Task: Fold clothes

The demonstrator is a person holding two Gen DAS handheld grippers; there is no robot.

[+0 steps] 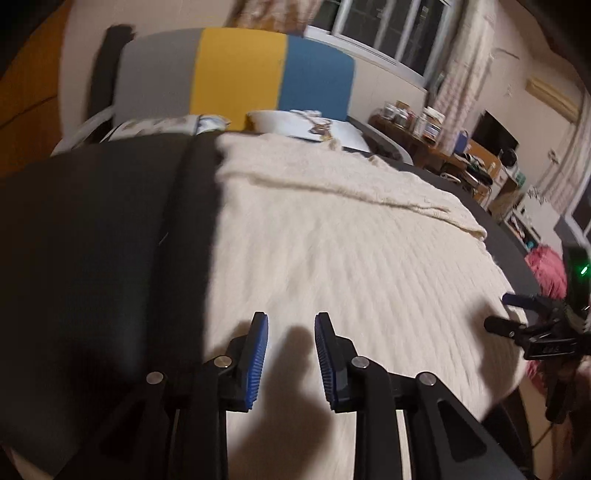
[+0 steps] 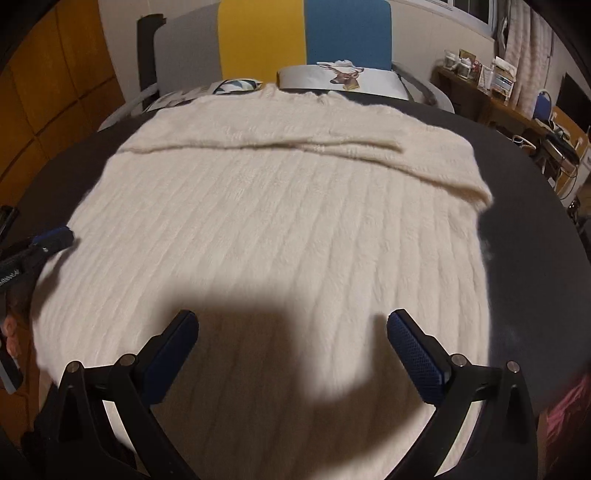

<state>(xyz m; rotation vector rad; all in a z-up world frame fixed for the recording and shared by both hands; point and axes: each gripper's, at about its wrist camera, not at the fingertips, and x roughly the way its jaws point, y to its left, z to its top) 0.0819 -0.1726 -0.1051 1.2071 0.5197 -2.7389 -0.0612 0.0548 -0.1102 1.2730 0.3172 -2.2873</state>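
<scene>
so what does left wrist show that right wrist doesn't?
Only left wrist: the dark table stretching bare left of the sweater, a pink fabric past the table's right edge, a dark screen on the far desk, and the window.

Only right wrist: the sweater's full width with both side edges, and the deer-print cushion seen clearly.

Both: the cream ribbed sweater lying flat with a fold line near its far end, the grey, yellow and blue chair back, and both grippers, left gripper and right gripper, open above the near hem, gripping nothing.
</scene>
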